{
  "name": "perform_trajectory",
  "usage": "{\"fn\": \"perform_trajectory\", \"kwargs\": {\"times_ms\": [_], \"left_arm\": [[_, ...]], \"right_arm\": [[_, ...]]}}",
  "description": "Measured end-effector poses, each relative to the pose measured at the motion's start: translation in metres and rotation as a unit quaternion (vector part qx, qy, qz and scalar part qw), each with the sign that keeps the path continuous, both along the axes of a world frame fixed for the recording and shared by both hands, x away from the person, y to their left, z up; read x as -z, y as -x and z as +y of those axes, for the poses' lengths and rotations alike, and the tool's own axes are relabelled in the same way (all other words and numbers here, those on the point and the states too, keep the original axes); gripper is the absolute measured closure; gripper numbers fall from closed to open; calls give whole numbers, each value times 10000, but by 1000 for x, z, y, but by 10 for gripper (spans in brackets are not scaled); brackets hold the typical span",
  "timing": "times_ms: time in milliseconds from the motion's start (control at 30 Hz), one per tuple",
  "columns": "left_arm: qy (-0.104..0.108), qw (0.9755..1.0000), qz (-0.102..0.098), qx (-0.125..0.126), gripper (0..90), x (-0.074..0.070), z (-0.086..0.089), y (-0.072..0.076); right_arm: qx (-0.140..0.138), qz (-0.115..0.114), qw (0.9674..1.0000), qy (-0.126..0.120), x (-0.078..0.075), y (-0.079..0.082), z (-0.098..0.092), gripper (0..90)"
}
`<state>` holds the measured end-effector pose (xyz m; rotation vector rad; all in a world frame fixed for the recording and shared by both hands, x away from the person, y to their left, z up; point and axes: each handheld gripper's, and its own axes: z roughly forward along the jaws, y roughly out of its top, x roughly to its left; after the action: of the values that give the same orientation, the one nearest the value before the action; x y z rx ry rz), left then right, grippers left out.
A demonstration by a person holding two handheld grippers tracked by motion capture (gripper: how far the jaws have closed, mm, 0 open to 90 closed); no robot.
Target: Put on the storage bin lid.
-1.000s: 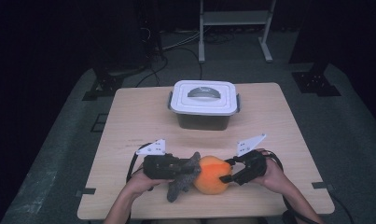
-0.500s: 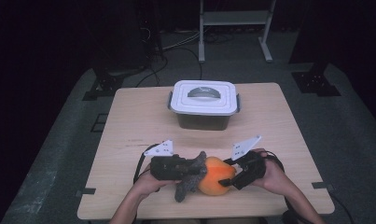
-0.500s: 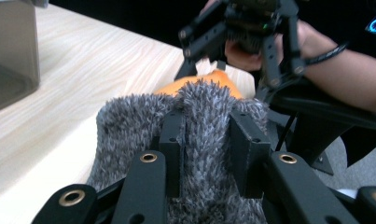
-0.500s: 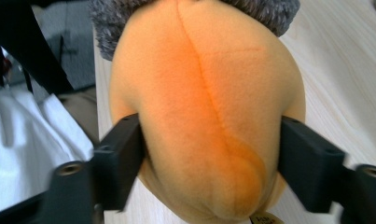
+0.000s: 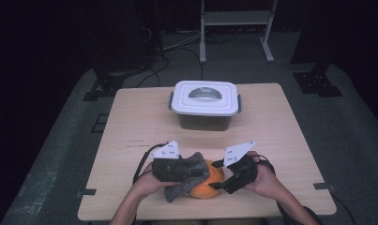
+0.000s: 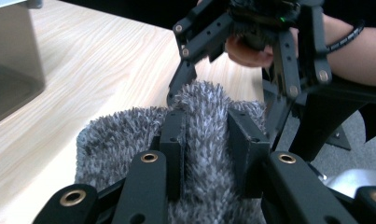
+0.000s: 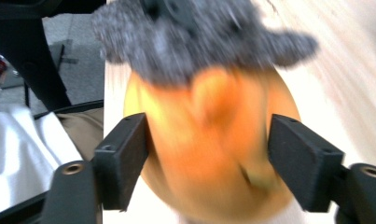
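Note:
An orange fruit point(image 5: 209, 187) lies near the table's front edge, with a grey fuzzy cloth point(image 5: 179, 191) draped over its left side. My left gripper point(image 5: 196, 171) is shut on a fold of that cloth point(image 6: 111, 144), which bulges up between the pads point(image 6: 174, 140). My right gripper point(image 5: 215, 175) faces the orange from the right. In the right gripper view its jaws point(image 7: 206, 163) stand wide on either side of the orange point(image 7: 209, 130) and have just been opening; the pads point(image 7: 122, 158) are not pressing on it. The cloth point(image 7: 195, 42) covers the orange's far top.
A clear storage box with a white lid and grey handle point(image 5: 205, 96) stands at the back middle of the wooden table point(image 5: 280, 131). Its wall shows at the left of the left gripper view point(image 6: 8, 70). Dark floor, cables and stands surround the table.
The right gripper's jaws have widened around the orange, and that hand has shifted slightly left and nearer the front edge. The left gripper has drawn the cloth a little rightward over the orange.

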<state>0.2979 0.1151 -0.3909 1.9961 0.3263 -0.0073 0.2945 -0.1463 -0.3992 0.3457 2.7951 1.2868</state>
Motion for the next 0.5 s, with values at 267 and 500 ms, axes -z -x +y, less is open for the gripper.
{"fn": "perform_trajectory", "kwargs": {"times_ms": [267, 500], "left_arm": [[94, 9998, -100, 144, 691, -10, -10, 6], [-148, 9997, -108, -161, 692, -4, -10, 4]], "right_arm": [[-228, -146, 9996, 106, 8, 8, 11, 413], [-300, -429, 9985, 150, 11, 17, 17, 477]]}}
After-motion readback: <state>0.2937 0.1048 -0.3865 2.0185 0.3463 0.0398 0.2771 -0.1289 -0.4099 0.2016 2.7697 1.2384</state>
